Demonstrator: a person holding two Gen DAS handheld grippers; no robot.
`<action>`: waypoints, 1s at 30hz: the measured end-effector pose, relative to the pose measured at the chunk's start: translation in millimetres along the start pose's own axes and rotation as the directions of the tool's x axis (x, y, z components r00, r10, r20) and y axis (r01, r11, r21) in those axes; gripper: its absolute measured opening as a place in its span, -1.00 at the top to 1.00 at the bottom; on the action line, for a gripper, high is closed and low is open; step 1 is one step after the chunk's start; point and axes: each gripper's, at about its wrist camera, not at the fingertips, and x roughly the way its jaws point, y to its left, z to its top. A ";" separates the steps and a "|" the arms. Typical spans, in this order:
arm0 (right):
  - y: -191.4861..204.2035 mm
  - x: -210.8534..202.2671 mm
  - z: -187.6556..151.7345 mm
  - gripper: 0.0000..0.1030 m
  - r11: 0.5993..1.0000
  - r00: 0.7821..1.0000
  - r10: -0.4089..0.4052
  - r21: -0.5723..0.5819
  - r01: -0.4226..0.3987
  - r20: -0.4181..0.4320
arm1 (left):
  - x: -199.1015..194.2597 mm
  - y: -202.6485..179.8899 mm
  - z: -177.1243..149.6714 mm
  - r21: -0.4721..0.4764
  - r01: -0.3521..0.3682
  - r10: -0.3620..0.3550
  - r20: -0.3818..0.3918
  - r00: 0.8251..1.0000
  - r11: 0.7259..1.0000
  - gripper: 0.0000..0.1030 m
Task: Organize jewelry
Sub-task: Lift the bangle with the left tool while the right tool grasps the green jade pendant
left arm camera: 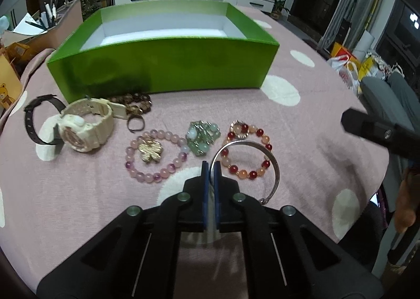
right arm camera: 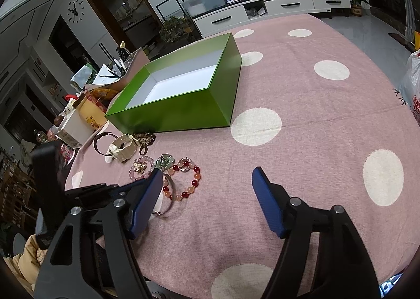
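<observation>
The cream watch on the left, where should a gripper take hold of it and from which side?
Grip the cream watch by its strap loop behind the face, coming from above: the strap arches up off the pink cloth, giving the gripper a narrow band to close across, while the bulky face looks too wide.

Left tongs (left arm camera: 211, 167), right tongs (right arm camera: 207, 181): black frames, blue pads, silver screws.

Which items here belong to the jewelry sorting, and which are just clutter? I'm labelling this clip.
Job: green box, silver bangle, red bead bracelet, pink bead bracelet, jade bracelet, cream watch.
Lying about: pen holder, bear-print box, plastic bag.
</observation>
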 end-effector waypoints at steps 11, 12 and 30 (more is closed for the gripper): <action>4.7 4.9 -2.0 -0.38 1.000 1.000 0.005 -0.019 -0.005 -0.016 | -42.1 32.5 7.9 -0.076 -0.035 0.041 0.084 0.996 0.997 0.94; 5.6 5.9 -2.4 -0.38 1.000 1.000 0.006 -0.022 -0.007 -0.020 | -44.3 35.9 8.5 -0.084 -0.041 0.048 0.089 0.995 0.996 0.94; 92.1 92.4 1.6 0.31 0.941 0.986 0.032 -0.327 -0.086 -0.166 | -70.0 90.6 0.1 -0.207 -0.080 0.111 0.140 0.984 0.975 0.91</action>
